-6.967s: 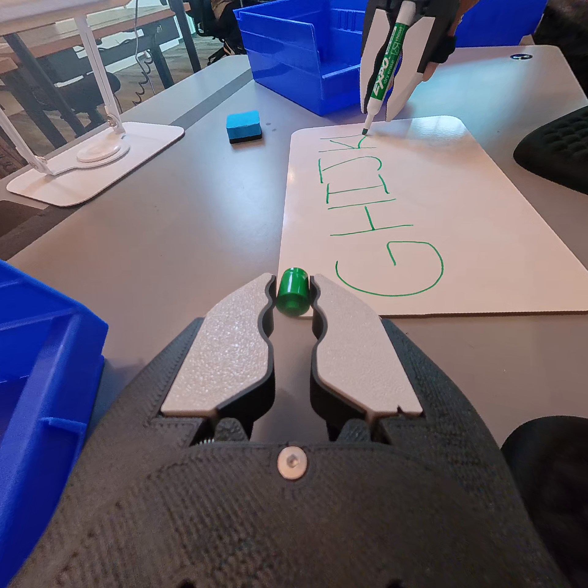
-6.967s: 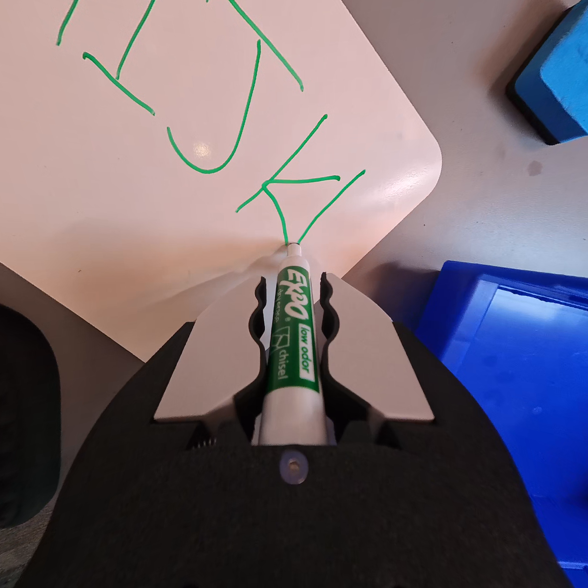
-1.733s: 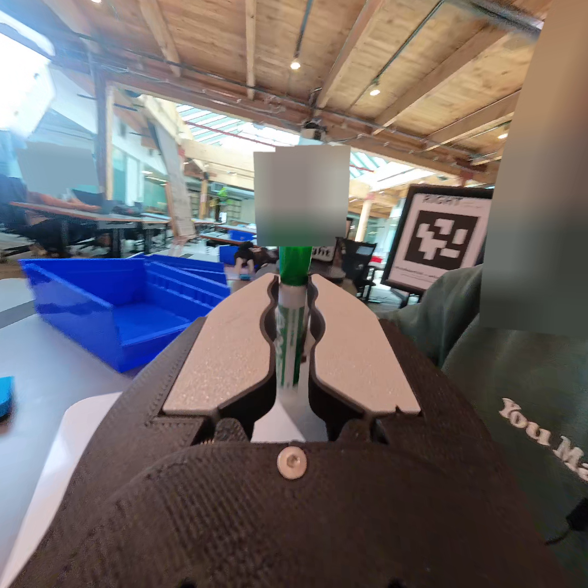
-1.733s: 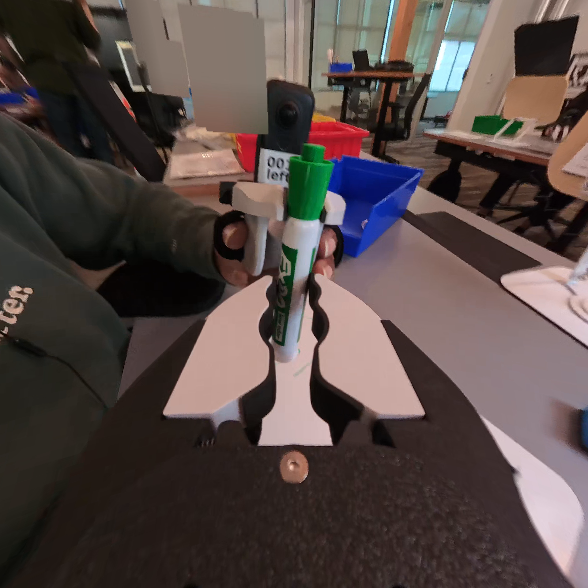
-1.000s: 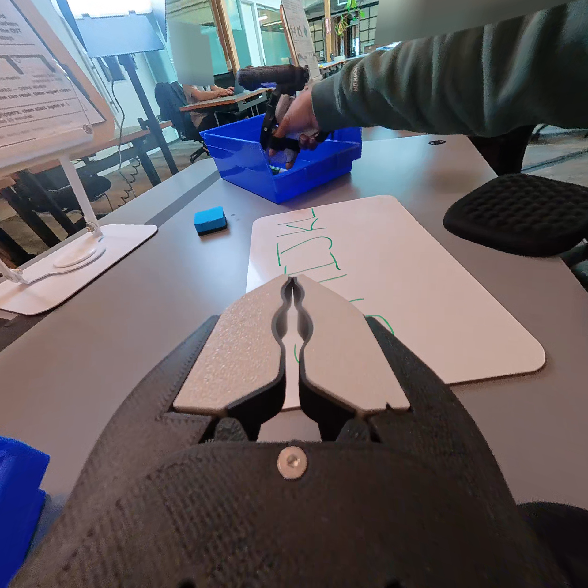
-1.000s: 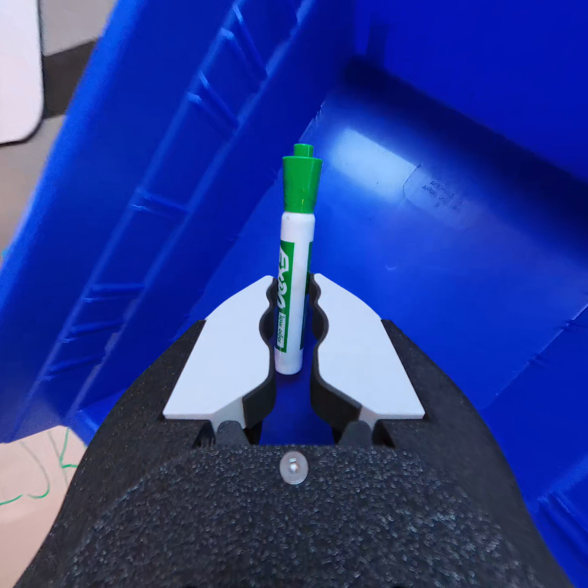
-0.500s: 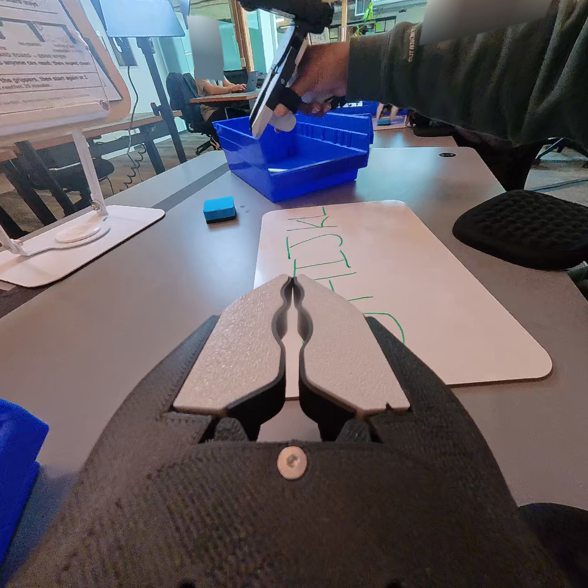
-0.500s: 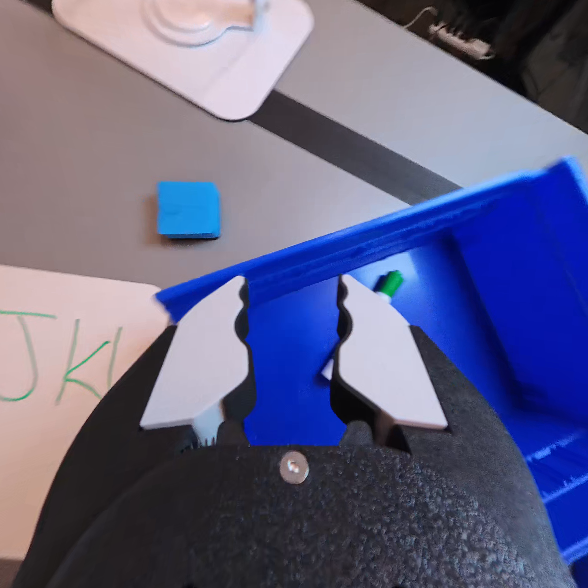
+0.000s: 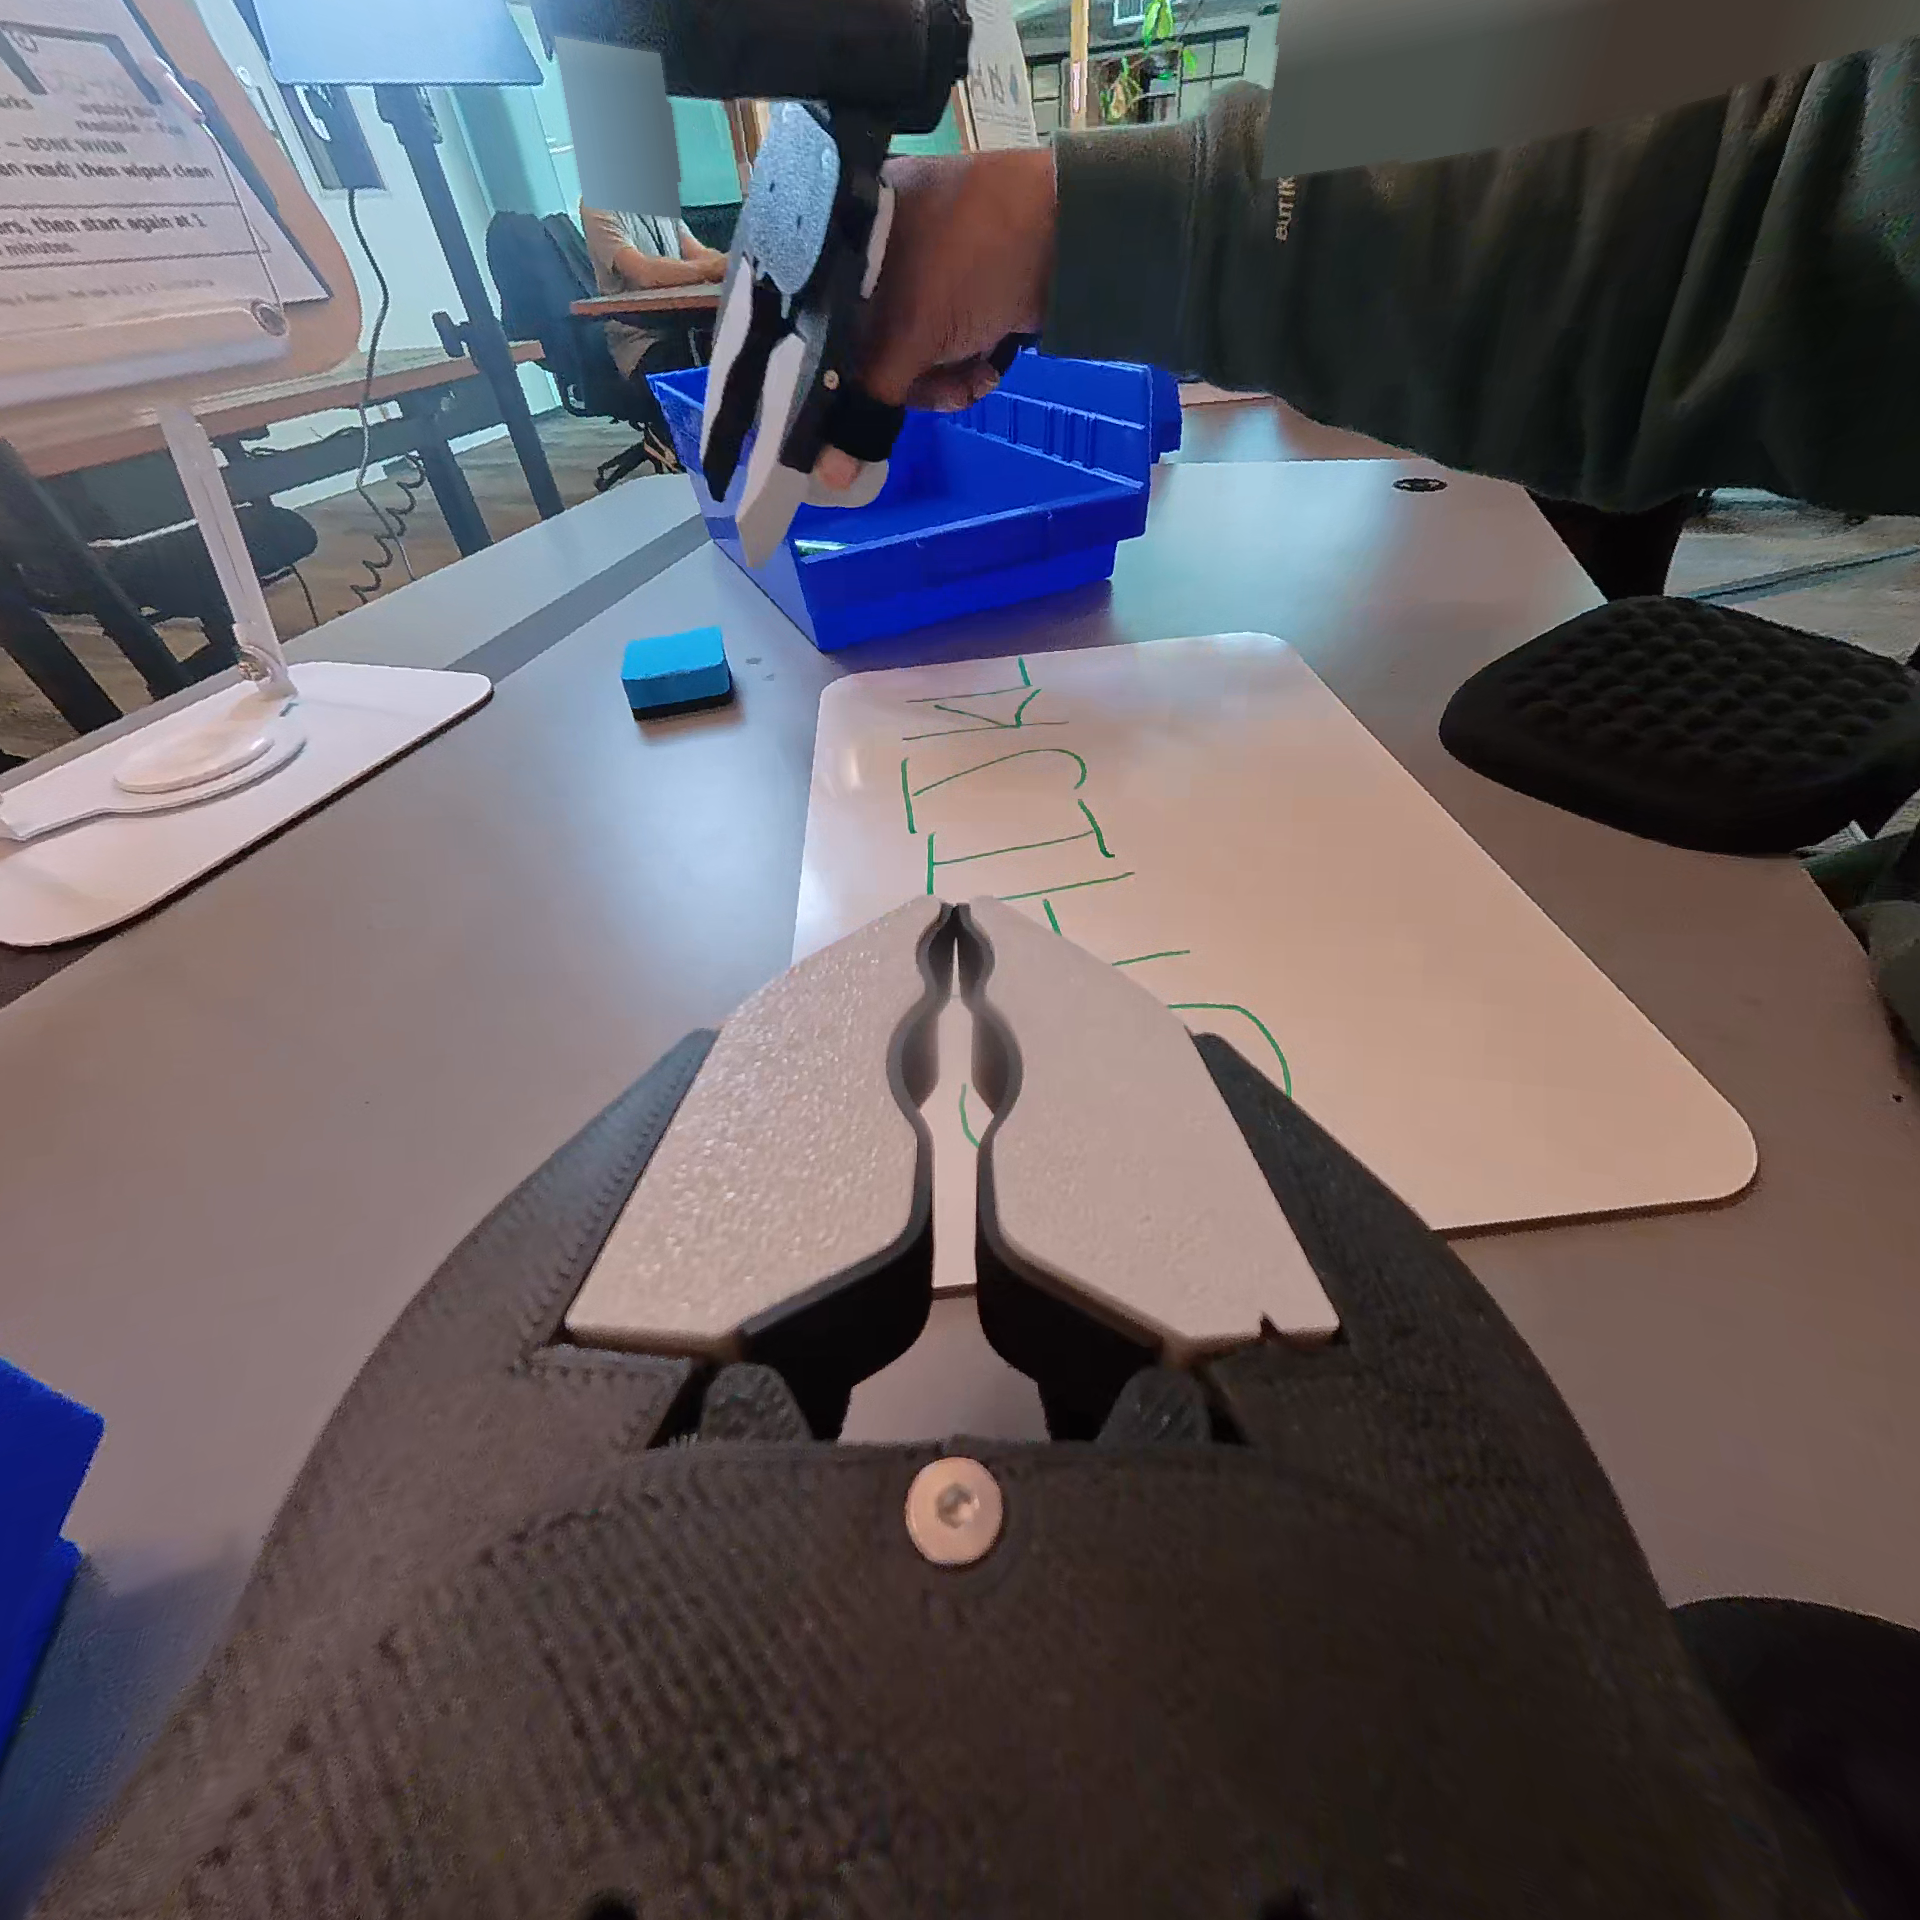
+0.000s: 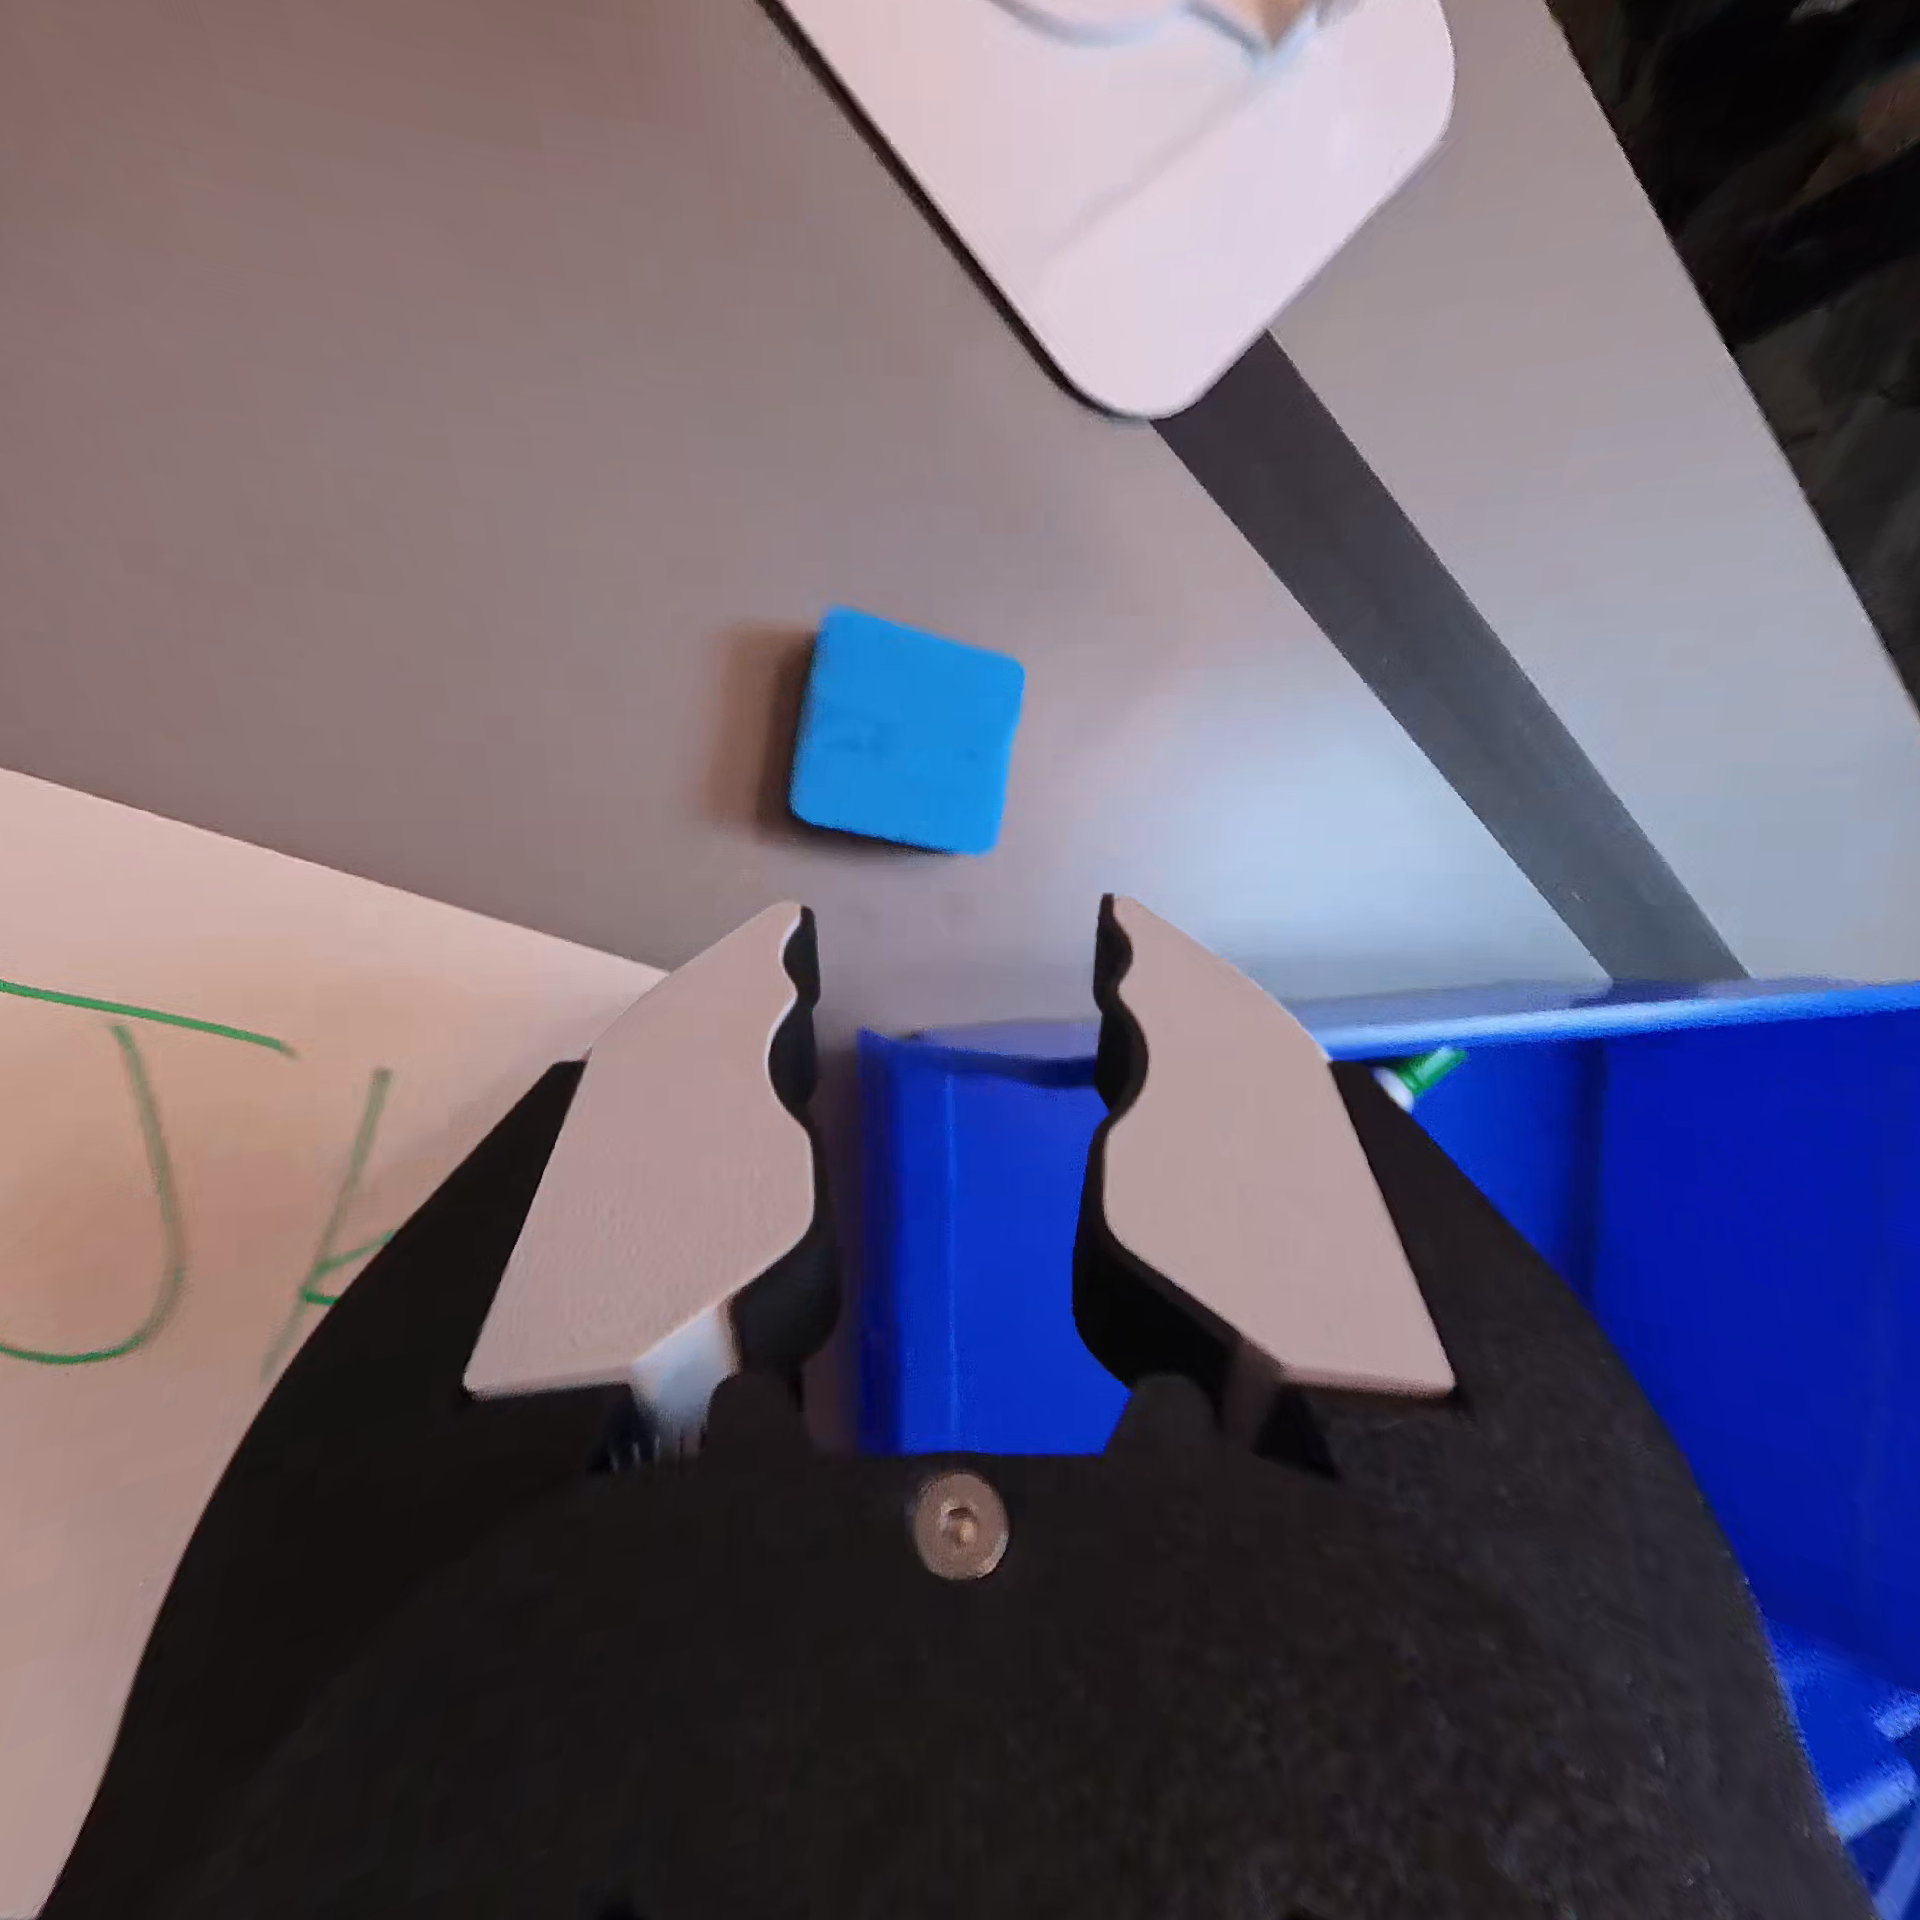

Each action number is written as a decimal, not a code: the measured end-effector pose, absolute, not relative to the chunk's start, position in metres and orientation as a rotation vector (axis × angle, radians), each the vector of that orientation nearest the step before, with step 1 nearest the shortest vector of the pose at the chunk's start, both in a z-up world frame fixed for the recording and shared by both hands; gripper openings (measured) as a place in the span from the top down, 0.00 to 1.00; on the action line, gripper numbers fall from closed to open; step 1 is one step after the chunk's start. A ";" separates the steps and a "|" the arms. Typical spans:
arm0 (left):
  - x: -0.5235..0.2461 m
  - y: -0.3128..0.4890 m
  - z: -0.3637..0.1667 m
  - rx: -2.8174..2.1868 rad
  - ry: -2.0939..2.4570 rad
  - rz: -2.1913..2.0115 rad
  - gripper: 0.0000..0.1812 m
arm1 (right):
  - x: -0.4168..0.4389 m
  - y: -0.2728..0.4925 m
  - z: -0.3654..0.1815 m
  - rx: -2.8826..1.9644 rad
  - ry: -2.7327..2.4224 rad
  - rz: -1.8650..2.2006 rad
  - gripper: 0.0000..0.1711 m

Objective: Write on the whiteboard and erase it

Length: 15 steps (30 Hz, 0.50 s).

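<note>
The whiteboard (image 9: pixel 1351 935) lies flat on the grey table and carries green handwriting; its corner shows in the right wrist view (image 10: pixel 208 1039). A blue eraser (image 9: pixel 675 670) sits on the table left of the board's far end, also in the right wrist view (image 10: pixel 904 732). My right gripper (image 10: pixel 954 914) is open and empty, held above the blue bin's near corner, just short of the eraser; it shows in the left wrist view (image 9: pixel 743 509). The capped green marker (image 10: pixel 1418 1070) lies in the blue bin (image 10: pixel 1714 1247). My left gripper (image 9: pixel 956 914) is shut and empty above the board's near end.
The blue bin (image 9: pixel 935 520) stands beyond the board. A white sign stand base (image 9: pixel 208 769) is at the left, also in the right wrist view (image 10: pixel 1143 156). A black padded chair arm (image 9: pixel 1683 717) is at the right. Another blue bin's corner (image 9: pixel 31 1507) is at the near left. One gripper's finger ends stand about 30 cm off the other's.
The right gripper put the capped marker in the blue bin, opened, and has swung out over the bin's edge toward the eraser. The left gripper has stayed shut and nearly still.
</note>
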<state>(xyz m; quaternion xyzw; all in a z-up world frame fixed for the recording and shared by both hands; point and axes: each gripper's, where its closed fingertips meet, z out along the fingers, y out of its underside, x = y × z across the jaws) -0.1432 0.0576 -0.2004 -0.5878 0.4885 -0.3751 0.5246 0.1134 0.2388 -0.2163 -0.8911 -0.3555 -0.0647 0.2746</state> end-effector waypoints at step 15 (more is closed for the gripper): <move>-0.144 0.061 -0.203 -1.425 1.159 -0.894 1.00 | 0.110 0.240 -0.211 -2.407 -0.940 -0.238 0.62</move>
